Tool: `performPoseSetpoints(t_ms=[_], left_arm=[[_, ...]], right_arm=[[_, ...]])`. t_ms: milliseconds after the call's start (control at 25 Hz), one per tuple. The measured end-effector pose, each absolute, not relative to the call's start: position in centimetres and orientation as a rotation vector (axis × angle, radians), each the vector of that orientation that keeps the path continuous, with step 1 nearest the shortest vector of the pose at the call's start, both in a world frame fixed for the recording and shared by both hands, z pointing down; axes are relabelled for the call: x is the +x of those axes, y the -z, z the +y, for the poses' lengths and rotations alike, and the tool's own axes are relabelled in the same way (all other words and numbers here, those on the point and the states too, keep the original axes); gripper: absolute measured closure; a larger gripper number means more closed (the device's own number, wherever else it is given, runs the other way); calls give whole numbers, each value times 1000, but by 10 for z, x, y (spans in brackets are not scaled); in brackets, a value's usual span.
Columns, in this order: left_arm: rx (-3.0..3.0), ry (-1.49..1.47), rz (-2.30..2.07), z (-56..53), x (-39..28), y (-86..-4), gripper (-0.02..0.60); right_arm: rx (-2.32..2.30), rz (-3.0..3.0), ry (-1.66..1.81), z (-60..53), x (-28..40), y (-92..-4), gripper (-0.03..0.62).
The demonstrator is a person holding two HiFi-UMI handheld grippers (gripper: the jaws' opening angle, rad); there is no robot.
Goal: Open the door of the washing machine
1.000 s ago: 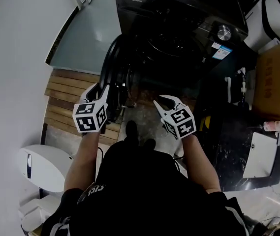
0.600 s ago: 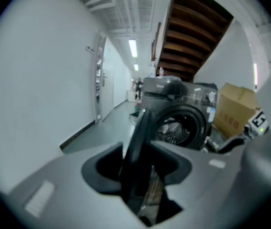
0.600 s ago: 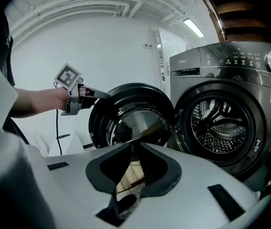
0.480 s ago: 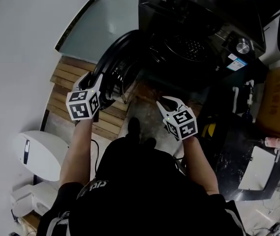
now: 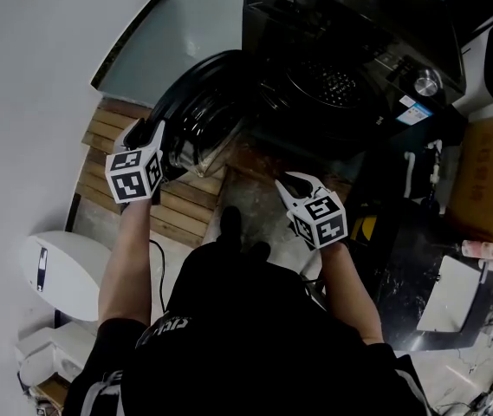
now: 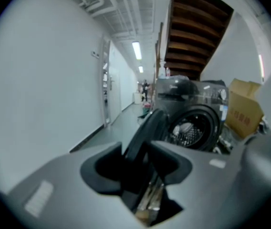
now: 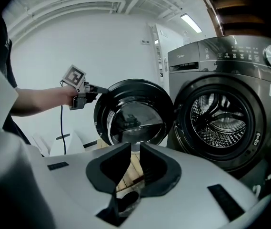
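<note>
The dark front-loading washing machine [image 5: 350, 33] [image 7: 230, 56] stands with its round door [image 5: 198, 111] [image 7: 133, 113] swung out to the left, and the steel drum [image 7: 218, 123] [image 6: 192, 128] is exposed. My left gripper [image 5: 146, 128] [image 6: 137, 156] [image 7: 102, 89] is at the door's outer rim [image 6: 145, 128]. Its jaws have just been opening, and the rim stands between them with the pads clear of it. My right gripper [image 5: 291, 178] [image 7: 134, 149] hangs in front of the machine, apart from it. Its jaws are a narrow slit apart with nothing in them.
Wooden slats [image 5: 99, 159] lie on the floor under the open door. A white appliance [image 5: 64, 276] sits at the lower left and a cardboard box [image 5: 489, 146] [image 6: 244, 113] to the machine's right. A white wall runs along the left. My shoes [image 5: 233, 228] stand before the drum.
The door has swung further out to the left, and my left gripper has moved left with its rim. The right gripper has stayed about where it was.
</note>
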State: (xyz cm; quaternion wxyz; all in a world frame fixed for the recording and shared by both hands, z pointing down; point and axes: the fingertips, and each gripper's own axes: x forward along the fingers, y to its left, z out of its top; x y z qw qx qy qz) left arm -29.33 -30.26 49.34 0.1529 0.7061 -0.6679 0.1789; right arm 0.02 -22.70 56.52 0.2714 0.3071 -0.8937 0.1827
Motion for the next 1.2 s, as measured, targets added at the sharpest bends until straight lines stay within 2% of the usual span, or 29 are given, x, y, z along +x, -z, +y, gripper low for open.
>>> performPoseSetpoints(t_ms=[600,880,1120,1200], left_arm=[[2039,-589,-1875,-300,-289,-489,388],[2078,-534,-1858,-300,-288,-484,446],[2066,-590,-1902,-304,-290,-479,458],[2138,-626,-1919,-311,-280,-462,488]], right_arm=[[873,-2430,-525,-228,6,-554,543],[899,-2371,-631,-219,21,-580,544],[928,-2343,-662,-227,30,-585,545],[936,-2349,-641,-235,30,-578,546]])
